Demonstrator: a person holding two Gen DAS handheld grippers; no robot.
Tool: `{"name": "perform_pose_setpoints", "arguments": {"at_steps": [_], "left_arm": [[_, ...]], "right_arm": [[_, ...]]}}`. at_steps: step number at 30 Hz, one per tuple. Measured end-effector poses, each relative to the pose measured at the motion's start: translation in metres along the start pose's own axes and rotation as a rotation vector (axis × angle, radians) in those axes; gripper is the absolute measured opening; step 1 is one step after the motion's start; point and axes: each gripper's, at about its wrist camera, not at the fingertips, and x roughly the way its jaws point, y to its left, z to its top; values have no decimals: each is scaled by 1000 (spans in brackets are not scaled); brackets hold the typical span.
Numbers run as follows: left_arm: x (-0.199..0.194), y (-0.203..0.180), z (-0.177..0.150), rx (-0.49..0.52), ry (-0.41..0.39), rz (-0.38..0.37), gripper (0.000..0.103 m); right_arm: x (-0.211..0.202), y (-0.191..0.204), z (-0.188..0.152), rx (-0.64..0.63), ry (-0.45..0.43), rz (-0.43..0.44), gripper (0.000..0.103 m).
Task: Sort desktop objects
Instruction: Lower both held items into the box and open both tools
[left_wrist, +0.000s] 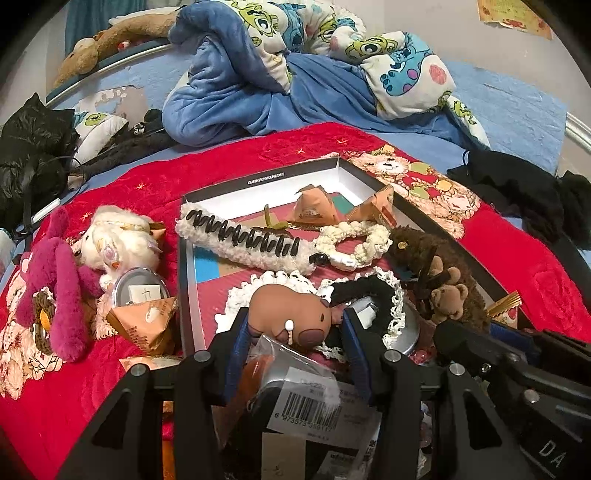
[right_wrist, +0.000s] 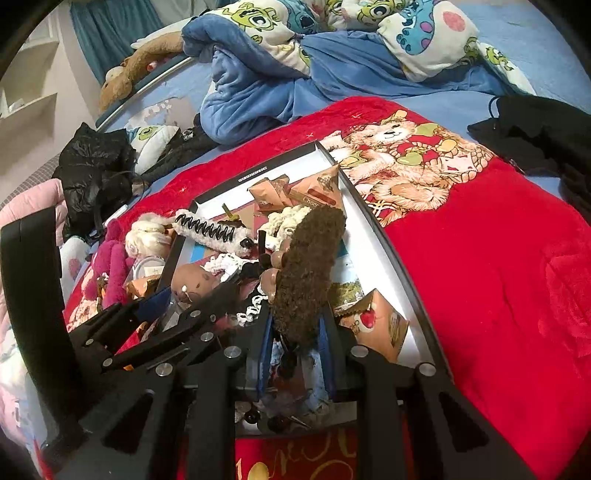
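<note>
A shallow black-rimmed box (left_wrist: 258, 181) with a white inside lies on a red blanket (left_wrist: 140, 173). It holds hair clips, headbands and snack packets. My left gripper (left_wrist: 295, 343) is shut on a brown capybara toy (left_wrist: 291, 317) in a clear bag with a barcode label (left_wrist: 306, 406), over the box's near end. My right gripper (right_wrist: 295, 332) is shut on the lower end of a brown fuzzy hair clip (right_wrist: 308, 258), which stands up over the box (right_wrist: 373, 236). That clip (left_wrist: 450, 251) carries a small bear. The left gripper's fingers (right_wrist: 155, 302) and the capybara (right_wrist: 195, 280) also show in the right wrist view.
Left of the box lie a magenta plush (left_wrist: 59, 280), a white plush (left_wrist: 118, 240), a round tin (left_wrist: 138, 290) and an orange triangular packet (left_wrist: 147, 321). A blue quilt (left_wrist: 258, 92) is heaped behind. Black clothes (left_wrist: 517, 192) lie at the right, a black jacket (left_wrist: 33, 155) at the left.
</note>
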Motion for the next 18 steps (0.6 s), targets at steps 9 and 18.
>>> {"name": "perform_pose_setpoints", "arguments": {"at_steps": [9,18], "left_arm": [[0,1,0,-9,4,-12,50],[-6,4,-1,-18,1,-5,50]], "right_arm": [[1,1,0,-2,-1,-1,23],[0,2,1,-1,-8,0,24]]}}
